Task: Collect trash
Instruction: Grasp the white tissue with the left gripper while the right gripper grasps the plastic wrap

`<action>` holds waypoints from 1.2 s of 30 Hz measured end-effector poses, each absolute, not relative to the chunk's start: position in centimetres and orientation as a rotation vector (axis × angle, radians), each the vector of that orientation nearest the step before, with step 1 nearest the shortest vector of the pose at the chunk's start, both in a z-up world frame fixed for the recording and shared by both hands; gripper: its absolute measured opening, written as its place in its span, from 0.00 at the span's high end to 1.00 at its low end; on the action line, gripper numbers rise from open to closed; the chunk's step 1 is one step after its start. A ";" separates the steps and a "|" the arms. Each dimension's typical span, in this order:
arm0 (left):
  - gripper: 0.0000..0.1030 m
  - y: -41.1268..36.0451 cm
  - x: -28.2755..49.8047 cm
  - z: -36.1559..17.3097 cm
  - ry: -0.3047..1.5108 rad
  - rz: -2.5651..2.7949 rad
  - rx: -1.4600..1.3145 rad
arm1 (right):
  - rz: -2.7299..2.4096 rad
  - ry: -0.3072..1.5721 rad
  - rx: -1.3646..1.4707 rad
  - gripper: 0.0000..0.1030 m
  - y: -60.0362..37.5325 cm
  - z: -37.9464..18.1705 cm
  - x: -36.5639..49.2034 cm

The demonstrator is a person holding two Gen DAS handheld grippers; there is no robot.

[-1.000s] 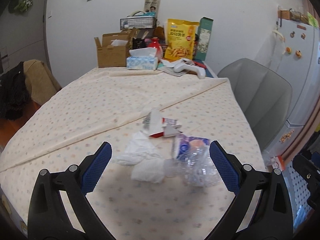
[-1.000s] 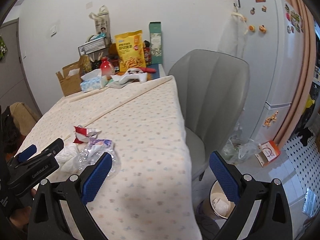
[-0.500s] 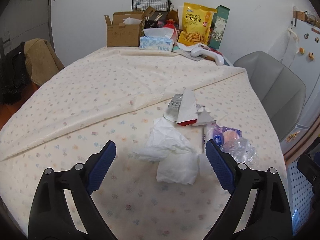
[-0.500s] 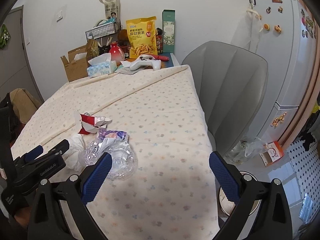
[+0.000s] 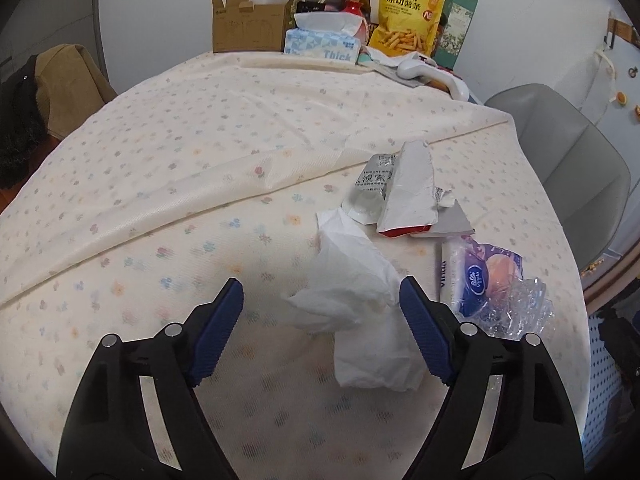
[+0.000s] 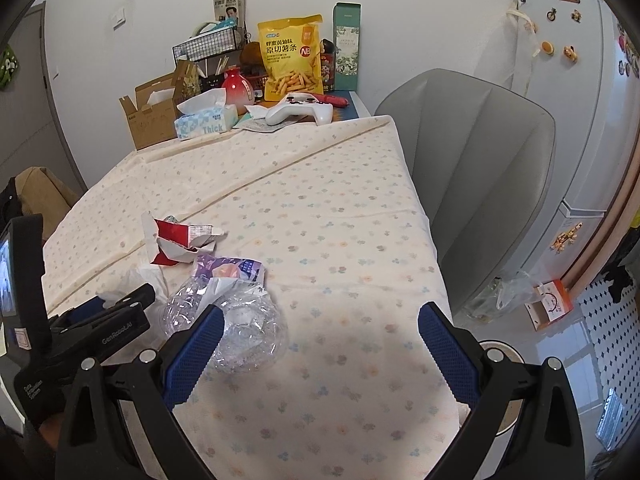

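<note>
A pile of trash lies on the flowered tablecloth [image 5: 168, 168]. A crumpled white tissue [image 5: 360, 292] sits between the fingertips of my open left gripper [image 5: 322, 332], nearer its right finger. Behind it lie a torn red-and-white wrapper [image 5: 408, 196] and a small grey packet [image 5: 370, 184]. A clear crinkled plastic wrapper with a purple label [image 5: 488, 288] lies to the right; it also shows in the right wrist view [image 6: 236, 300]. My right gripper [image 6: 320, 356] is open and empty above the cloth, its left finger by the plastic. The left gripper [image 6: 104, 320] shows at far left there.
At the table's far end stand a cardboard box [image 5: 252, 24], a tissue box [image 5: 324, 44], a yellow snack bag [image 5: 408, 20], a green carton [image 5: 456, 28] and a white game controller [image 5: 436, 76]. A grey chair [image 6: 480, 184] stands right of the table. A bin [image 6: 500, 356] sits on the floor below.
My left gripper has moved forward and down toward the tissue, which now lies between its fingers. My right gripper has edged forward along the table; the plastic wrapper is nearer its left finger.
</note>
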State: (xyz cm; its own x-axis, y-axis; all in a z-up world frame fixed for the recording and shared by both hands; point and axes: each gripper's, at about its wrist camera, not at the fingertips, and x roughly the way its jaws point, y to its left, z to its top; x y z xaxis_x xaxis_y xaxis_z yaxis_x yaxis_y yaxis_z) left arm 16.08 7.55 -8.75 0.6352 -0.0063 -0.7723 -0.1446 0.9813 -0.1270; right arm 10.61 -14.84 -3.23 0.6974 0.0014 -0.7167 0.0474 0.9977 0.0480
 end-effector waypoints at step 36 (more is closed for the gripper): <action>0.92 13.7 14.2 -6.9 0.783 0.099 -0.255 | 0.095 0.916 0.030 0.07 -7.6 -6.5 15.0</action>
